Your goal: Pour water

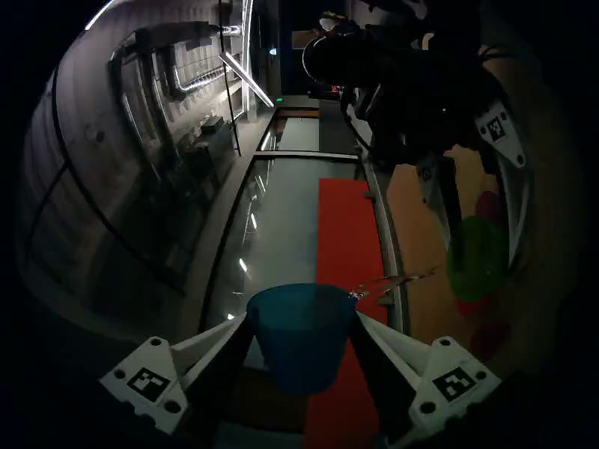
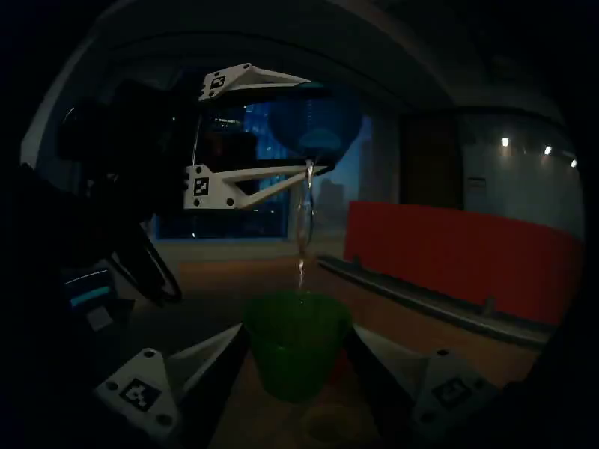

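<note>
While my left gripper point(image 1: 302, 320) pinches the tipped blue cup point(image 1: 302, 352) between both fingers, I see a thin stream of water point(image 2: 303, 224) falling into the green cup point(image 2: 297, 355). My right gripper point(image 2: 297, 329) clamps that cup directly below, over the bench point(image 2: 224, 280). A red panel point(image 2: 464, 254) stands behind.

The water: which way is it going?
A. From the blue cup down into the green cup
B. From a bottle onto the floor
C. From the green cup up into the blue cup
A: in the right gripper view, a thin stream of water falls from the tipped blue cup into the green cup below it.
</note>
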Tool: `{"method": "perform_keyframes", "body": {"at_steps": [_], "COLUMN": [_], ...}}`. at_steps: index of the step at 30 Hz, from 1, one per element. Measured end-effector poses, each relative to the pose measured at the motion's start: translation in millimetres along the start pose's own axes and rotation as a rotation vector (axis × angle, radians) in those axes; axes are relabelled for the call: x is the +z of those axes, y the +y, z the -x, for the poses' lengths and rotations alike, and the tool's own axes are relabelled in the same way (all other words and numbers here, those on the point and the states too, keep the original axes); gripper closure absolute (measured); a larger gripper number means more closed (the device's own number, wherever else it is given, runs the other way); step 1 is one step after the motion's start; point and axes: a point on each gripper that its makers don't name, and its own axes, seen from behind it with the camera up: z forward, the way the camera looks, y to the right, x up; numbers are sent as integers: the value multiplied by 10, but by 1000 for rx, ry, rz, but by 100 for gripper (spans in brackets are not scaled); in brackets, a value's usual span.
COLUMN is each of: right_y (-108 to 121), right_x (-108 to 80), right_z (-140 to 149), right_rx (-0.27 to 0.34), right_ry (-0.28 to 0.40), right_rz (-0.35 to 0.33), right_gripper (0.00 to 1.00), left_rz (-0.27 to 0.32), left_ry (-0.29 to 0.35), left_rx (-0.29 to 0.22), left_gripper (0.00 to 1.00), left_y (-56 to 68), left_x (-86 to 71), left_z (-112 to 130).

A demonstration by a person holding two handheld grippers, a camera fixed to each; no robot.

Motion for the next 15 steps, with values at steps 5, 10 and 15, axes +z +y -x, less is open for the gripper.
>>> {"method": "perform_keyframes", "body": {"at_steps": [5,10,15], "right_y": [6,10,13], "right_x": [1,-5,-8], "right_z": [1,-2,-3], "right_rx": [0,1,2], "right_ry": [2,3,4], "right_rz": [1,1,2], "right_gripper": [1,1,1], "left_rz": [3,1,1], "left_ry": [2,2,1], "left_rx": [31,68,113], "left_gripper": [14,15,15], "left_y": [22,24,14], "left_x": [-13,-19,-22], "left_z": [-32,-64,-87]}}
